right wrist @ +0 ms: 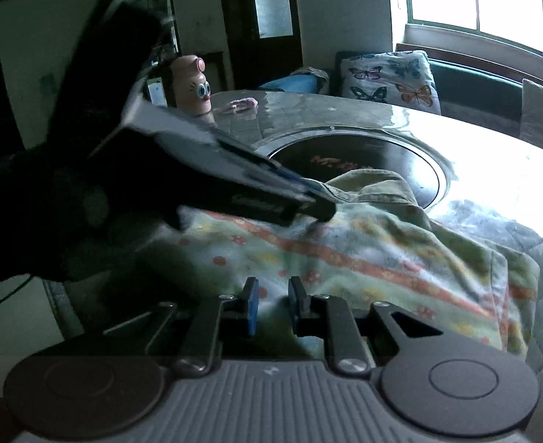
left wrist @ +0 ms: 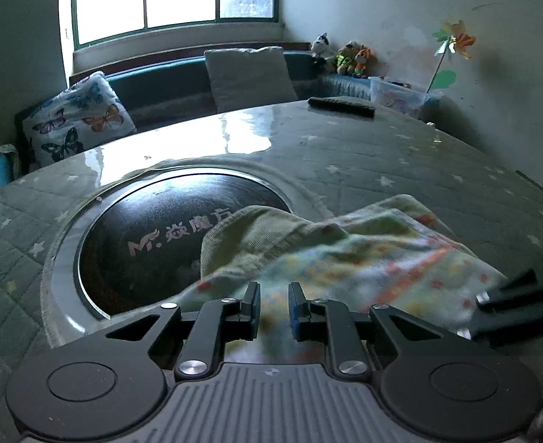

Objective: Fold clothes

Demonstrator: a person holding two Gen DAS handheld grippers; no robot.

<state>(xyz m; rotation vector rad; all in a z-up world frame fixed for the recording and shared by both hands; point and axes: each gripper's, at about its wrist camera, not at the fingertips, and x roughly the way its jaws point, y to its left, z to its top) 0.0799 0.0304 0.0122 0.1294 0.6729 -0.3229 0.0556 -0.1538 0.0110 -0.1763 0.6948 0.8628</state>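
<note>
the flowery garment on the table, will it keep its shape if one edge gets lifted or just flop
Probably flop: the flowery garment lies in soft wrinkles and drapes over the rim of the round black hotplate, so it looks limp. Likely light too, since its thin folded layers sit nearly flat. It may slide when pushed, as the table cover looks glossy where it reflects the window.

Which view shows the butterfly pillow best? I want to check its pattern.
The left wrist view: the butterfly pillow sits large, its whole front unblocked. The right wrist view shows the same pillow smaller, farther off, its lower edge cut by the table.
</note>
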